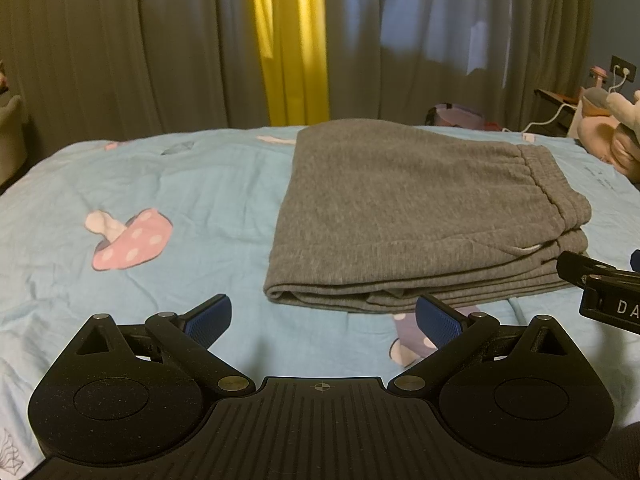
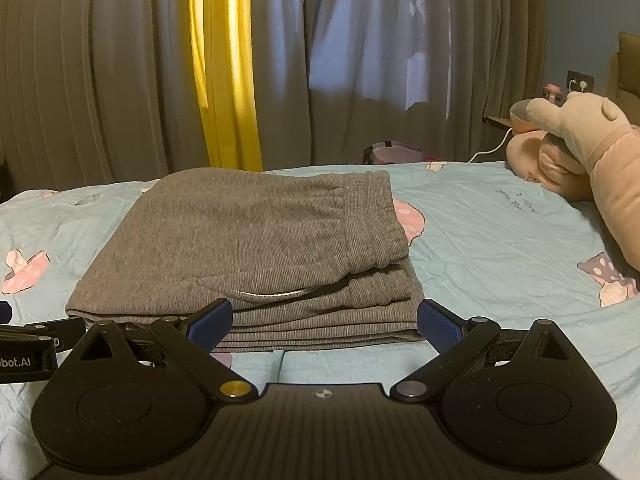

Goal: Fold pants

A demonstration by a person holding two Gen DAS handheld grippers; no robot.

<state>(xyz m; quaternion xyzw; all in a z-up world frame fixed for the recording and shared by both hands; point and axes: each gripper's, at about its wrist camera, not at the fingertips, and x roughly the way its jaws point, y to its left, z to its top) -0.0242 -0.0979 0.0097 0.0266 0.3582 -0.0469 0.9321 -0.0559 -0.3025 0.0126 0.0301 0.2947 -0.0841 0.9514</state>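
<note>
Grey pants (image 1: 404, 204) lie folded into a thick stack on the light blue bedsheet (image 1: 140, 176), waistband to the right. My left gripper (image 1: 323, 322) stands open just in front of the stack's near left corner, holding nothing. In the right wrist view the same pants (image 2: 248, 248) fill the middle, with a white drawstring showing at the fold. My right gripper (image 2: 325, 326) is open too, its blue pads (image 2: 439, 326) level with the stack's near edge and empty. The right gripper's body shows at the right edge of the left wrist view, the left one's at the left edge of the right wrist view.
The bedsheet (image 2: 500, 240) carries mushroom prints (image 1: 130, 240). A pink plush toy (image 2: 572, 152) lies at the right side of the bed. Grey and yellow curtains (image 1: 292, 40) hang behind it. A small table with a cable and a wall socket (image 1: 622, 69) is at the far right.
</note>
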